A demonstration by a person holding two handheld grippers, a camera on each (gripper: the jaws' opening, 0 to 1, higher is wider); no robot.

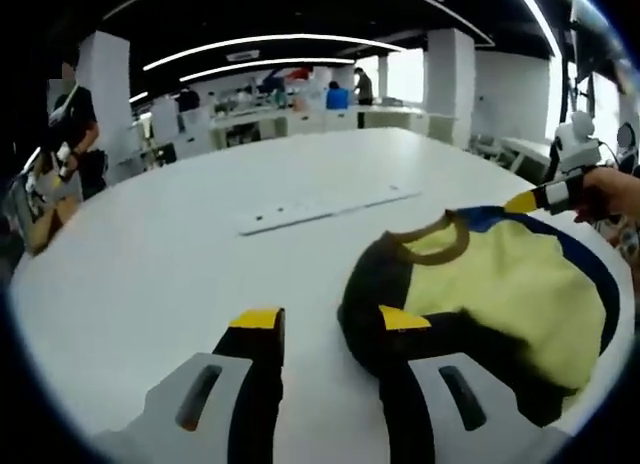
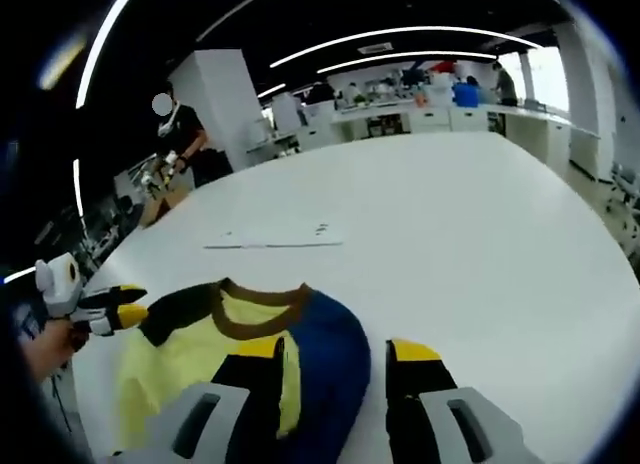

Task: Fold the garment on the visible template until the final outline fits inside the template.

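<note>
Garment [image 1: 500,284] bunched on white surface [image 1: 200,254], near the close rim; yellow body, brown collar [image 1: 440,242], black sleeve part, blue along the far side. In right gripper view, same garment [image 2: 240,354] lying low and left, blue half [image 2: 325,354] turned toward the middle, black sleeve [image 2: 180,312] reaching out to the left.

Left claw [image 1: 330,329] spread wide, holding nothing; one yellow-tipped jaw over bare surface, the other over the garment's black edge, touching or not cannot be told. Right claw [image 2: 335,354] likewise spread, gripping nothing; one jaw over the yellow-and-blue cloth, the other over bare surface beside it. Seen from the left gripper view, right claw [image 1: 535,197] at the garment's far blue edge, held in a hand [image 1: 610,194]. Seen from the right gripper view, left claw [image 2: 125,306] just beside the black sleeve, held in a hand [image 2: 45,344].

Flat white strip [image 1: 325,206] lying farther across the surface, well apart from the garment, also seen from the right gripper view [image 2: 275,239]. Wide bare room between strip and cloth, and more beyond toward the far rim.

Off the surface: person [image 2: 190,139] standing past the far left corner, white pillar [image 2: 225,99], desks and more people at the back, long ceiling light strips [image 2: 400,34] overhead.
</note>
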